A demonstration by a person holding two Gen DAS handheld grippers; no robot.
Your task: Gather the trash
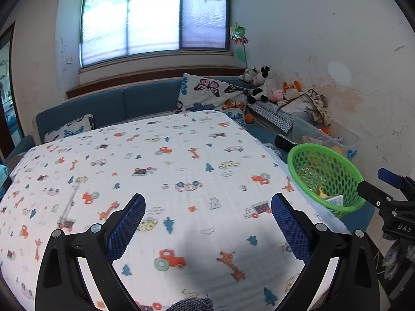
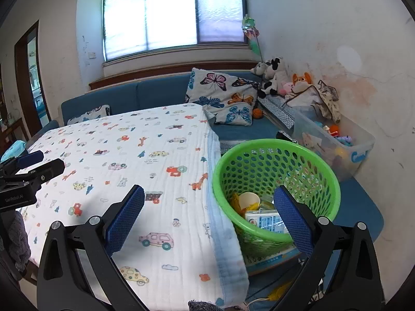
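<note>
A green perforated basket (image 2: 275, 160) stands to the right of the table and also shows in the left wrist view (image 1: 324, 171). It holds trash: a paper cup (image 2: 249, 200), a white and blue carton (image 2: 264, 221) and yellow scraps (image 1: 321, 193). My left gripper (image 1: 207, 207) is open and empty above the table's patterned cloth (image 1: 155, 171). My right gripper (image 2: 208, 199) is open and empty, over the cloth's right edge (image 2: 218, 207) and the basket's near rim.
A blue sofa (image 2: 145, 93) with butterfly cushions (image 2: 223, 96) runs behind the table. A clear toy bin (image 2: 334, 145) and plush toys (image 2: 272, 75) sit at the right wall. A printed box (image 2: 269, 258) lies under the basket.
</note>
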